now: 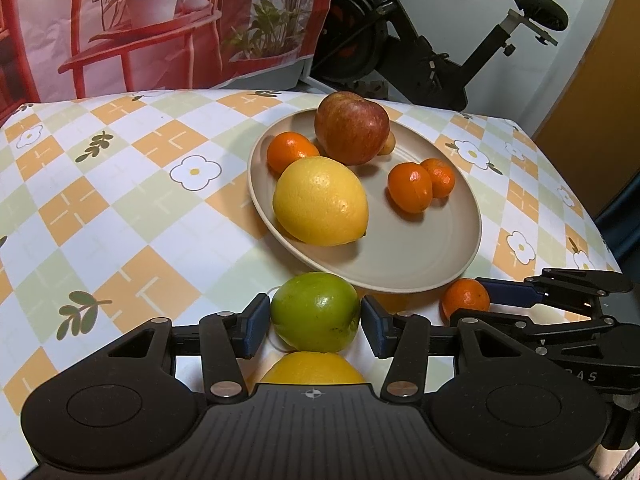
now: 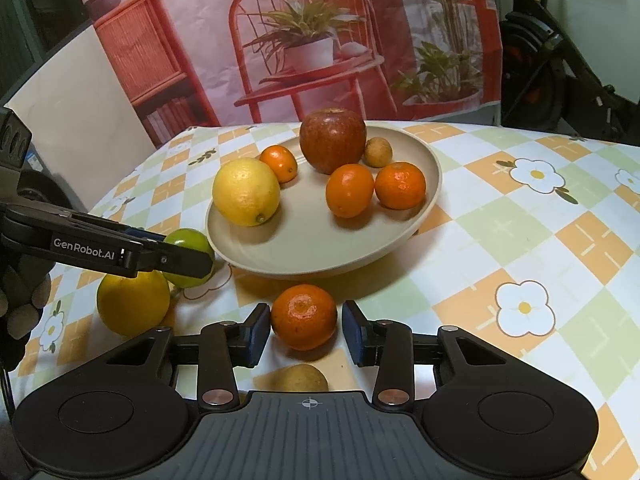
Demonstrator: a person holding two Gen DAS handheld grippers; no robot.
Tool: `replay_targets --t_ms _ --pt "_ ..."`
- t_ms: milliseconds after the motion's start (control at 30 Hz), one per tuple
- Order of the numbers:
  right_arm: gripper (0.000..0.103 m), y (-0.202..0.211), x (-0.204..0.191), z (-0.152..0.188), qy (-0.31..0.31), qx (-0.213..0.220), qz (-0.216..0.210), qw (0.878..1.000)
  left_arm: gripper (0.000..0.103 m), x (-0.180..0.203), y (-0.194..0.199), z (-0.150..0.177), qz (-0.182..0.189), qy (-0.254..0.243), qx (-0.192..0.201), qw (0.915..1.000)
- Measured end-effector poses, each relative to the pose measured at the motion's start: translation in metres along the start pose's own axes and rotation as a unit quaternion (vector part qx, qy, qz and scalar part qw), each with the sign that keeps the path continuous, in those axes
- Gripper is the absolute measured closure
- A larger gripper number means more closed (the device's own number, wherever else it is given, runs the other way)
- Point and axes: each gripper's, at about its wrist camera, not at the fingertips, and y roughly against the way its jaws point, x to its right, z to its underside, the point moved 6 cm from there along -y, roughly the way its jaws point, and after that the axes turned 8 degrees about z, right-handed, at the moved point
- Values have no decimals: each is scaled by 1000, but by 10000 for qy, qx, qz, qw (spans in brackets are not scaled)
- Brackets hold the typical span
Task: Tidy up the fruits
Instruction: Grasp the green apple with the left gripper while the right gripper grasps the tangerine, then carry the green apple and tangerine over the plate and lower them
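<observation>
- Left gripper (image 1: 316, 316): a green apple (image 1: 315, 312) sits between the two blue pads. The left pad touches the apple's side; the right pad looks to be at its skin, with a sliver of gap possible. Cannot tell for sure that the apple is pinched.
- The green apple rests on the checked tablecloth (image 1: 120, 216), just in front of the near rim of the beige plate (image 1: 400, 256).
- A yellow citrus fruit (image 1: 312, 368) lies right behind the green apple, touching or nearly so, half hidden by the gripper body.
- Right gripper (image 2: 306, 330): a loose mandarin (image 2: 304, 316) lies between its pads. The left pad is at the peel; the right pad stands slightly clear of it. Jaws narrowed around the fruit but not clamped.
- The mandarin sits on the cloth, just short of the plate's near rim (image 2: 320, 270).
- A small brown fruit (image 2: 300, 378) lies on the cloth behind the mandarin, partly hidden by the right gripper's body.
- On the plate: a lemon (image 2: 246, 192) at the left, a red apple (image 2: 333, 140) at the back, three mandarins (image 2: 350, 190), and a small tan fruit (image 2: 378, 152) beside the red apple.
- In the right wrist view the left gripper's fingers (image 2: 172, 258) reach in from the left edge, crossing in front of the green apple.
</observation>
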Motion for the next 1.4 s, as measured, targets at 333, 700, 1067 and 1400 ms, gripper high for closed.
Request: replay_targets --t_ms 333,700,1067,1400 --pt "70 1 -1 1 19 7 8 10000 51 1 3 2 6 -16 15 10000" --pt "70 16 -2 -2 86 228 42 9997 51 5 17 -3 -43 -42 236 9997" --pt "70 26 6 -11 26 431 102 9990 51 19 21 -13 25 -256 399 9989" --pt "70 24 12 -26 56 596 138 9981 51 32 11 -23 92 -519 363 9980"
